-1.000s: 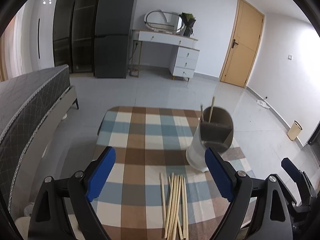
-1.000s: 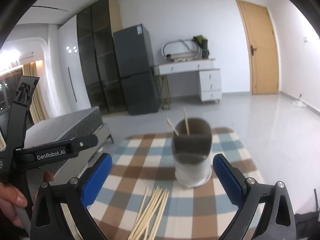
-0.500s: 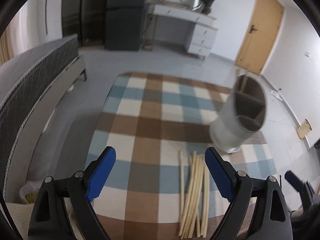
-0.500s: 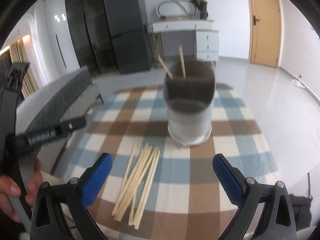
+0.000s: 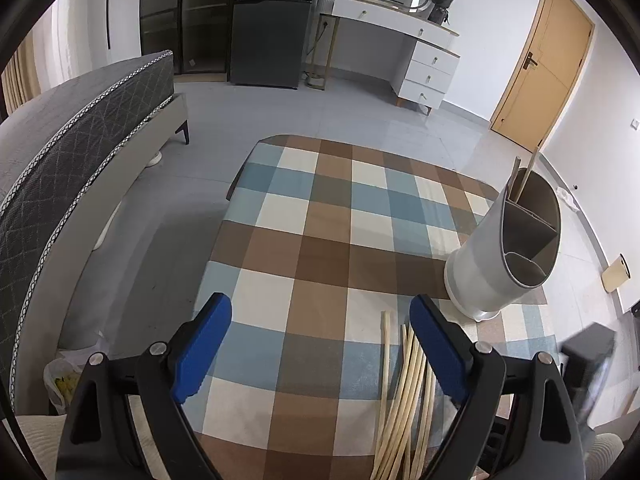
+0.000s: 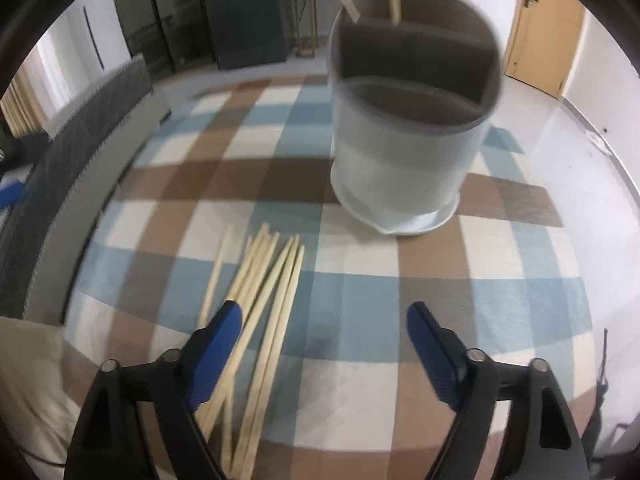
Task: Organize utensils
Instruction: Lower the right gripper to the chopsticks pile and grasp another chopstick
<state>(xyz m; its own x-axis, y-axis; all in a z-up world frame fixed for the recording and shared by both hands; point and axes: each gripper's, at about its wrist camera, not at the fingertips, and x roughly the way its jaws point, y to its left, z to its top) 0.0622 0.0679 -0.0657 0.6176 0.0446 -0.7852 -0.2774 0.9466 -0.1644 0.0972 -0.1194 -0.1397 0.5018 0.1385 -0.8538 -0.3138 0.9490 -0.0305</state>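
Observation:
Several pale wooden chopsticks (image 6: pixel 264 280) lie in a loose bundle on the checked tablecloth (image 6: pixel 360 304); in the left wrist view the chopsticks (image 5: pixel 404 392) run under my right finger. A white utensil holder (image 6: pixel 404 152) with grey inner compartments stands behind them, two chopsticks upright in its back compartment. The holder (image 5: pixel 504 256) sits at the right in the left wrist view. My right gripper (image 6: pixel 322 320) hovers low over the cloth, jaws closing, nothing between them; its left finger is above the bundle. My left gripper (image 5: pixel 320 312) is open and empty above the cloth.
The checked table (image 5: pixel 320 220) has a bed (image 5: pixel 80 132) close on its left. A dark fridge (image 5: pixel 268 20), a white dresser (image 5: pixel 408 40) and a wooden door (image 5: pixel 540 64) stand at the far wall. A small bin (image 5: pixel 614 276) is on the floor at right.
Both grippers have dropped and tipped down toward the table. The right one came much closer to the holder and chopsticks, and its jaws have narrowed. The left jaws kept their width.

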